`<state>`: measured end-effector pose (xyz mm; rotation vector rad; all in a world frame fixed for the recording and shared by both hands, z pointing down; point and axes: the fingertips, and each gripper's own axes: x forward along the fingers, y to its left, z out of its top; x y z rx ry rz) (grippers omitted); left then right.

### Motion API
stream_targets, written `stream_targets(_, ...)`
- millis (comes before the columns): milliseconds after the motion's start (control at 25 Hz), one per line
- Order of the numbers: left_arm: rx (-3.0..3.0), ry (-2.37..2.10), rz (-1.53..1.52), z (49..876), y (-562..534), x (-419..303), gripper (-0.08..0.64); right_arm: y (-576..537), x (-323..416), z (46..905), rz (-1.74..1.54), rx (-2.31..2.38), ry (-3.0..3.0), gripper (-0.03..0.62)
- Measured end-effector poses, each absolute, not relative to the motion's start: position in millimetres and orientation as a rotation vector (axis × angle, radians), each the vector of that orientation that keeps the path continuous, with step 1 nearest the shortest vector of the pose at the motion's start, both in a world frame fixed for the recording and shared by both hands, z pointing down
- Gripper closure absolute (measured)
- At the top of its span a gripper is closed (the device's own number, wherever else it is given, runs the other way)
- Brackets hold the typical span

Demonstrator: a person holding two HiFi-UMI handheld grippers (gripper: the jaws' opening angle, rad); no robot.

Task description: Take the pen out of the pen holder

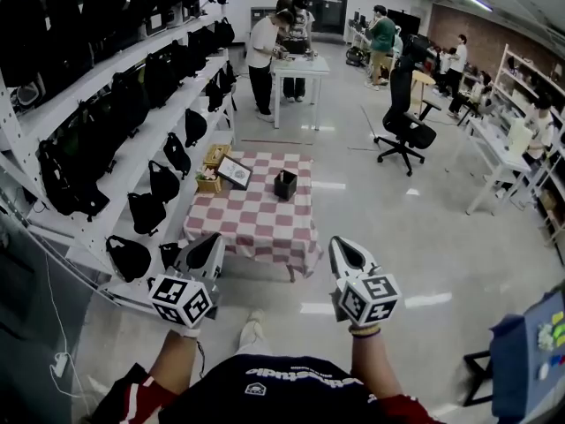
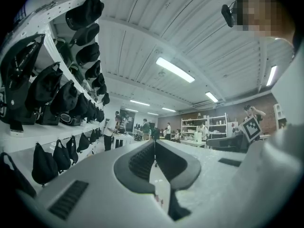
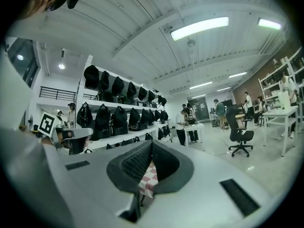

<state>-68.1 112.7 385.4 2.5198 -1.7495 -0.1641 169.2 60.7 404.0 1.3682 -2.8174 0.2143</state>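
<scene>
A black pen holder (image 1: 284, 185) stands on the far side of a low table with a red-and-white checkered cloth (image 1: 256, 223); it is too small to make out a pen in it. Both grippers are held level in front of the person, short of the table's near edge. My left gripper (image 1: 212, 244) has its jaws together with nothing between them, as the left gripper view (image 2: 154, 144) also shows. My right gripper (image 1: 342, 247) is shut and empty too (image 3: 151, 144); a strip of the checkered cloth (image 3: 148, 177) shows below its jaws.
A framed picture (image 1: 235, 172) and a wooden box (image 1: 212, 168) sit at the table's far left. Shelves of black bags (image 1: 132, 113) line the left wall. An office chair (image 1: 404, 117), white tables (image 1: 298, 69) and several people stand further back. A blue stool (image 1: 521, 360) is at the right.
</scene>
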Motion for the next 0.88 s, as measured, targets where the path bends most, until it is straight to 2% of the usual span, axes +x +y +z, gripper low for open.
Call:
stream_targets(440, 2.502, -1.725, -0.125, 387.3, 87.5, -70.8, 0.552, 35.8, 162.8, 413.5, 0.272, 1.353, -2.79, 0.595)
stream_targets(880, 2.532, -1.708, -0.123, 389.1, 15.5, -93.5, 0.552, -30.1, 131.7, 408.1, 0.247, 1.321, -2.75, 0.595)
